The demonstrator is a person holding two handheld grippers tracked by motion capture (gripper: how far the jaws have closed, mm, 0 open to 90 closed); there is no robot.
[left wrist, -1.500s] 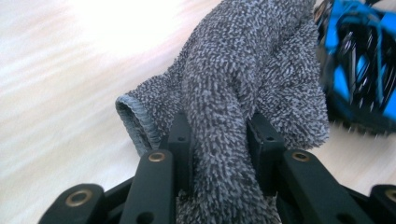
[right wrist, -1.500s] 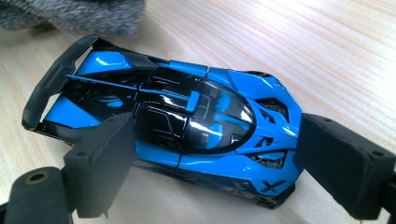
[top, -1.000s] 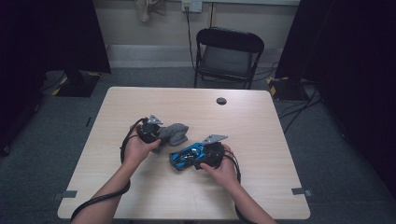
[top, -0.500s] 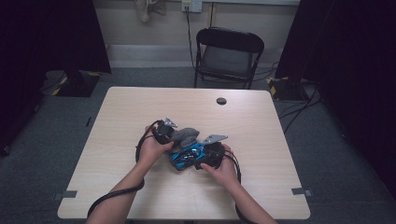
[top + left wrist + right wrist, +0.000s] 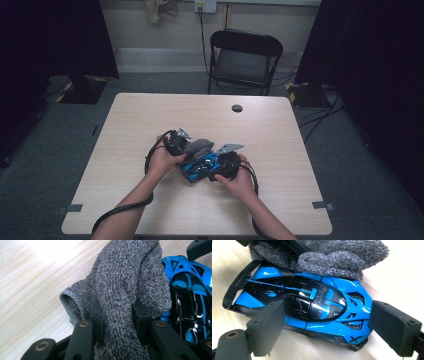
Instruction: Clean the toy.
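While pinching the grey cloth (image 5: 125,290) in the left tongs (image 5: 117,315) against the blue toy car (image 5: 312,302), straddling that car between spread right tongs (image 5: 324,332); risking shoving it off unclamped.

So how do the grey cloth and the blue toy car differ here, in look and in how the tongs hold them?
The grey cloth is soft, fuzzy and bunched; the blue toy car is hard, glossy and blue-and-black. The left tongs pinch a fold of the cloth tight, while the right tongs bracket the car with wider-set jaws. The cloth lies against the car's side. Both rest on the table.
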